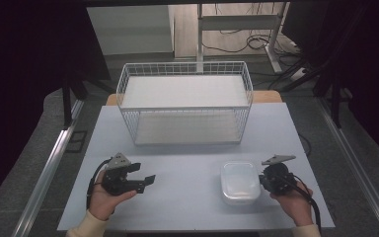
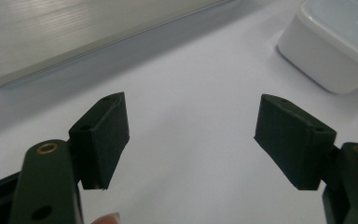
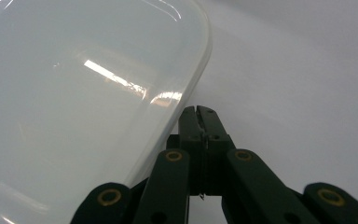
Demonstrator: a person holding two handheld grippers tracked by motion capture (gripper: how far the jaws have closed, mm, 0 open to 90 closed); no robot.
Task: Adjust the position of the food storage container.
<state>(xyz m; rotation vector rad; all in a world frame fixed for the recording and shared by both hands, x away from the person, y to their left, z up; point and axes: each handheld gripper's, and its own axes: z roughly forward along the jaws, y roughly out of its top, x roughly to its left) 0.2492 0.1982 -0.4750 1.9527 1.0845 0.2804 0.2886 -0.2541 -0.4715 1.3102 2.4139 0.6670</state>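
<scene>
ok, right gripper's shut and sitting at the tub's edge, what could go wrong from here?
1. The right gripper, fingers shut with nothing between them, sits against the rim of the lidded plastic tub; a nudge would likely slide the tub rather than grasp it.
2. The tub stands close to the table's near edge, so a push toward the person might tip it off.
3. The left gripper is open and apart from the tub, so it cannot steady it.

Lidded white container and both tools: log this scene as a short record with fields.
container: white lidded box, near right part of the table
left tool: open, nothing between the jaws, aimed toward the container
right tool: shut, empty, tips beside the container's edge
basket: white wire basket at the table's far side, nothing in it
</scene>
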